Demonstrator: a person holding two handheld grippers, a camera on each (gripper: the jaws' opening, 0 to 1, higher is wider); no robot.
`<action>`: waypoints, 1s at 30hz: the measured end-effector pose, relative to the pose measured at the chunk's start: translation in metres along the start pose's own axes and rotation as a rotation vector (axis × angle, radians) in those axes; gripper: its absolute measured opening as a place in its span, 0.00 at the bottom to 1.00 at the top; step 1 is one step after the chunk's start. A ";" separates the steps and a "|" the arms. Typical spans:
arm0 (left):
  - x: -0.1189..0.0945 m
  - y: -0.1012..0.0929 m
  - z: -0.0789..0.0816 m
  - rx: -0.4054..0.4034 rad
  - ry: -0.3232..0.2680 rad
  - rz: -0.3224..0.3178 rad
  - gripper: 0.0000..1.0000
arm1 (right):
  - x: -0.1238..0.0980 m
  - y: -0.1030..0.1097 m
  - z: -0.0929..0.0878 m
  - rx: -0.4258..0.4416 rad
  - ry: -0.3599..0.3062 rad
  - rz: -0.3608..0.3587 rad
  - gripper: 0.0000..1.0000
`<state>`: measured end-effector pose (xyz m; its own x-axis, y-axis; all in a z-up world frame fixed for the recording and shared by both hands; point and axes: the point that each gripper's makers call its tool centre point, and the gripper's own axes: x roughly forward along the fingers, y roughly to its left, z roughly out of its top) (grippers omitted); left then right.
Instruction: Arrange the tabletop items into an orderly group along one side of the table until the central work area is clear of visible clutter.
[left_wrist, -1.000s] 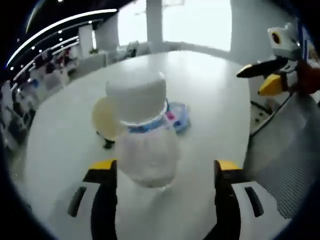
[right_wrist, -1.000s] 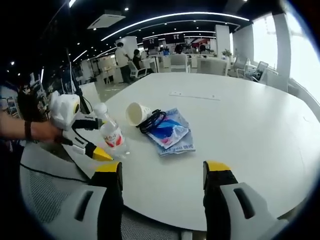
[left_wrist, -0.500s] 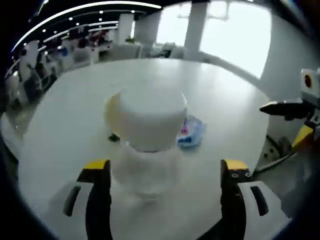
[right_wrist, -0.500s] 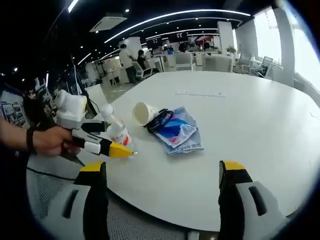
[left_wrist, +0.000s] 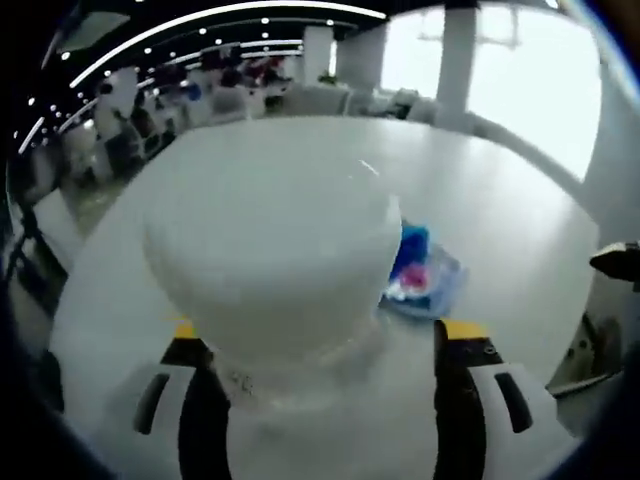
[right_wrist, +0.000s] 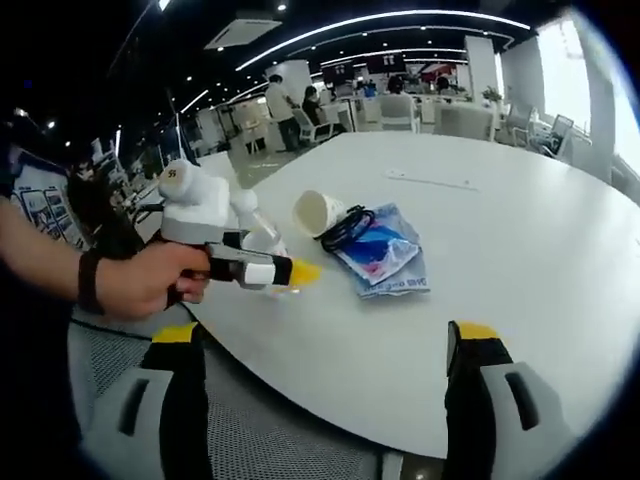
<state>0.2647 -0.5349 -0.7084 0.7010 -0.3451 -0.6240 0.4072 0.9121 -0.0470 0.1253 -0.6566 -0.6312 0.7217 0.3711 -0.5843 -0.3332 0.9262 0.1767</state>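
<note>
A clear water bottle (left_wrist: 280, 260) with a white cap looms very close in the left gripper view, standing between the wide-apart jaws of my left gripper (left_wrist: 320, 335). Seen from the right gripper view, a hand holds the left gripper (right_wrist: 290, 272) at the table's near-left edge, with the bottle (right_wrist: 258, 232) beside its yellow tip. A tipped paper cup (right_wrist: 318, 212), a black cable (right_wrist: 350, 228) and a blue packet (right_wrist: 385, 255) lie together just past it. The blue packet (left_wrist: 420, 270) peeks out behind the bottle. My right gripper (right_wrist: 330, 335) is open and holds nothing, off the table's near edge.
The round white table (right_wrist: 500, 200) stretches far and right of the group. A grey mesh chair (right_wrist: 110, 345) sits below the table edge. Desks, chairs and people fill the room behind. The right gripper's dark tip (left_wrist: 615, 260) shows at the right.
The left gripper has pushed forward around the bottle, whose cap now looms much larger. In the right gripper view, the left gripper and hand have moved right, toward the cup.
</note>
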 end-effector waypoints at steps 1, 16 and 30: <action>0.001 0.001 -0.001 -0.009 0.001 0.006 0.75 | 0.000 -0.004 -0.001 0.010 0.001 -0.022 1.00; 0.000 0.013 0.001 -0.117 -0.034 0.034 0.42 | -0.005 -0.014 0.003 0.043 -0.039 -0.067 0.88; -0.003 0.000 -0.004 0.115 -0.018 -0.172 0.41 | -0.009 -0.018 0.006 0.073 -0.062 -0.075 0.84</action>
<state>0.2605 -0.5335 -0.7094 0.6258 -0.4982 -0.6001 0.5848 0.8088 -0.0617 0.1286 -0.6757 -0.6244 0.7798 0.3018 -0.5485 -0.2330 0.9531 0.1930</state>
